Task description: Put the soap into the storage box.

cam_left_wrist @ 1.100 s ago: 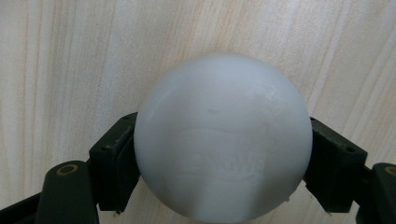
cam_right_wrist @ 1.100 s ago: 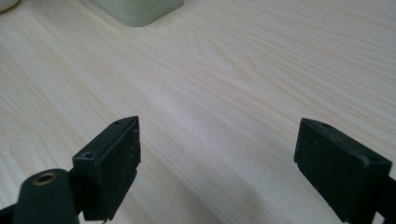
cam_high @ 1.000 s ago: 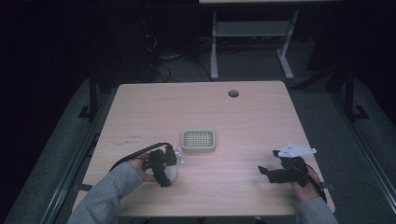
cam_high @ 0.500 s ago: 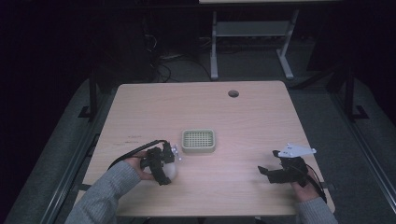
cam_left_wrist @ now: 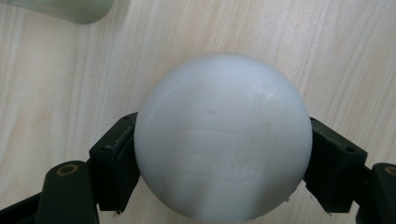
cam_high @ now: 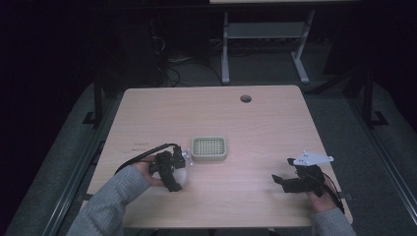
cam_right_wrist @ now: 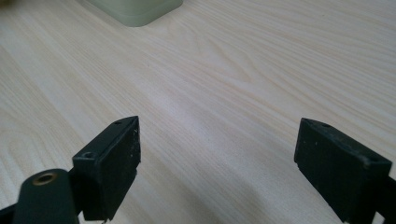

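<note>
left gripper (cam_left_wrist: 224,154) pinches the white ball (cam_left_wrist: 224,135) near the table's (cam_high: 275,118) front-left edge; the green grid tray (cam_high: 209,148) lies just beyond, toward table centre. right gripper (cam_right_wrist: 217,163) rests spread, empty, well apart by the front-right corner, so left is the nearer hand.

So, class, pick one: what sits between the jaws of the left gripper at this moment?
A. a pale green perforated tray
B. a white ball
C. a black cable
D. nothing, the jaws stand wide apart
B: in the left gripper view the two black jaws of the left gripper press against either side of the white ball, above the wooden table.
</note>
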A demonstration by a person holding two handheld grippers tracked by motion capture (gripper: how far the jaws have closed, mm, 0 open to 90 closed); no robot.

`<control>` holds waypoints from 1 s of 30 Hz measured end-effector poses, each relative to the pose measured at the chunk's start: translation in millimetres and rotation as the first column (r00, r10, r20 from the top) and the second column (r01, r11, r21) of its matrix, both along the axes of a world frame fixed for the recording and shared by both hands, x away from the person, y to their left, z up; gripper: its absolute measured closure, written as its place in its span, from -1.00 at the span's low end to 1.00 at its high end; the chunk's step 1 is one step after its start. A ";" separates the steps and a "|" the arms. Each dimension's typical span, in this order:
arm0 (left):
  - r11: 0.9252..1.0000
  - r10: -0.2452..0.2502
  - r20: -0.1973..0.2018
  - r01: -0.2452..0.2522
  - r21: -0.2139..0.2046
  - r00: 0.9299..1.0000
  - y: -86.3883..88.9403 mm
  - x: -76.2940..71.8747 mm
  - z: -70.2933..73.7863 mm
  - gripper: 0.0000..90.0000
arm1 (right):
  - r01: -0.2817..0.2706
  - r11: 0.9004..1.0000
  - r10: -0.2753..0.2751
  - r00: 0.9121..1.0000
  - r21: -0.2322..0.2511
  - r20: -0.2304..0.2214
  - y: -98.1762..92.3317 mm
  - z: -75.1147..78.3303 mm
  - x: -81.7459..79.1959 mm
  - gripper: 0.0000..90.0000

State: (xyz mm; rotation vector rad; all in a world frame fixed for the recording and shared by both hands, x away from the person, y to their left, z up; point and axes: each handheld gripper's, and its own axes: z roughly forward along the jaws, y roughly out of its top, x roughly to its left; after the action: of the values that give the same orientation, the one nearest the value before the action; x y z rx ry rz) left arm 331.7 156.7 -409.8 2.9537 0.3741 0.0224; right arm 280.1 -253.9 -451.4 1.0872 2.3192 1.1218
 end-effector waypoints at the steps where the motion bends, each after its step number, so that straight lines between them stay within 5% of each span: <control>1: 1.000 0.000 -0.001 0.000 0.003 1.000 -0.8 0.4 0.9 -0.51 | 0.000 1.000 0.000 1.000 0.000 0.000 0.0 0.0 0.0 -0.69; 30: 0.999 -0.039 0.012 0.038 0.014 0.999 -23.0 20.2 21.5 -0.51 | 0.004 1.000 -0.004 1.000 0.003 -0.004 -1.2 0.0 0.7 -0.69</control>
State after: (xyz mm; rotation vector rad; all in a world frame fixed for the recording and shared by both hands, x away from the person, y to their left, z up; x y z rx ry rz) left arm 351.9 133.7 -388.3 2.9718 0.3167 0.0379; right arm 280.8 -255.1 -451.4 1.0958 2.3183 1.1223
